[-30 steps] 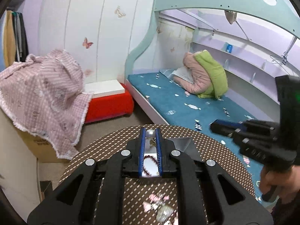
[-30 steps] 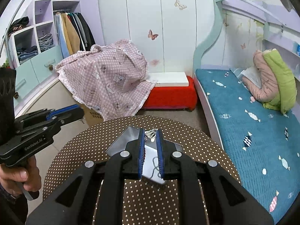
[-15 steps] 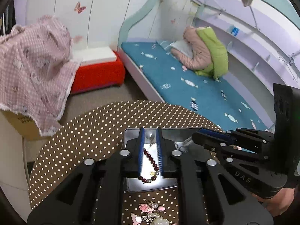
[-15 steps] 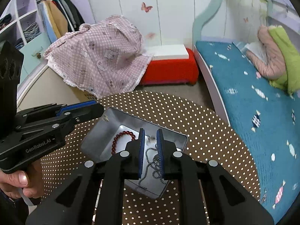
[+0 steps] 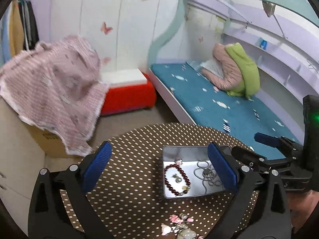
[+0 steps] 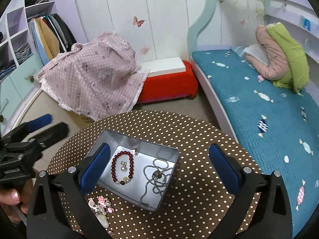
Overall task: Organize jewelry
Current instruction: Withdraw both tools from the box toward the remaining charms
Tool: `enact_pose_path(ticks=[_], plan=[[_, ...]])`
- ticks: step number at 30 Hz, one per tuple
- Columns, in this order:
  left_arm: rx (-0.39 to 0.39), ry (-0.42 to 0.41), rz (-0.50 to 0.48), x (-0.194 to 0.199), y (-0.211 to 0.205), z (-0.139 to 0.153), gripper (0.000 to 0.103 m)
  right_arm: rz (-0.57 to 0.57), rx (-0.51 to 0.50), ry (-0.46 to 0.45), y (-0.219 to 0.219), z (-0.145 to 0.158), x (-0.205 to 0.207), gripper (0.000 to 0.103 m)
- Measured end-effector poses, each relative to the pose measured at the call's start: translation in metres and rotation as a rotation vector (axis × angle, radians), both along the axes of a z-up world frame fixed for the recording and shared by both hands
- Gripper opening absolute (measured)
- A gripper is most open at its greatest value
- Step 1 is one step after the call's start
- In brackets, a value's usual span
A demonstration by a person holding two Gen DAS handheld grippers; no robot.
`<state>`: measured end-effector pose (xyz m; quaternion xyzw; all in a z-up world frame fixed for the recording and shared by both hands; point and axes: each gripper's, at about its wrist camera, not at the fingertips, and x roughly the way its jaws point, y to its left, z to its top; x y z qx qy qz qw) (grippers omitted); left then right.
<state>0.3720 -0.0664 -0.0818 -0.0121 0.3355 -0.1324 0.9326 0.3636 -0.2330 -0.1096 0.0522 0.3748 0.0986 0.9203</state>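
A child's bedroom with butterfly stickers on white wardrobe doors surrounds a round table [image 6: 199, 139] covered in a brown cloth with pale dots. On that table sits an open metal tin [image 6: 171, 153], the landmark for the rest.

The left gripper [image 5: 159, 165] is spread wide, its blue pads far apart and holding nothing; its right pad overlaps the tin's right edge in the left wrist view, though whether it touches cannot be told. The right gripper [image 6: 159, 165] is likewise spread wide and empty, its pads framing the tin from either side, above it.

Inside the tin, a dark red bead bracelet [image 6: 122, 167] lies toward the left, with a small pearl earring [image 6: 123, 167] resting within its loop. A silver chain necklace [image 6: 155, 177] is heaped in the right half of the tin. Just outside the tin's near left corner, a cluster of pink and pearl charms [image 6: 102, 205] lies on the cloth.

Dotted cloth shows on the far and right sides of the tin up to the table's rim. Beyond the table stand a red storage stool [image 6: 169, 83], a pink checked blanket [image 6: 91, 79] draped over a cardboard box, and a bed with a teal mattress [image 6: 269, 109].
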Motion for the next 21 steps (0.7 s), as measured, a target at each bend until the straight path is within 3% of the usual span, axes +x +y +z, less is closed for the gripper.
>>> enact_pose_path(ticks=[10,21], plan=[[-0.019,-0.145,0.089,-0.06,0.025,0.044,0.098,-0.043,0.031,-0.126,-0.006,0.04,-0.04,0.095],[-0.037,-0.219,0.142,-0.115,0.044,0.07,0.098,-0.055,0.03,-0.26,0.0,0.085,-0.098,0.095]])
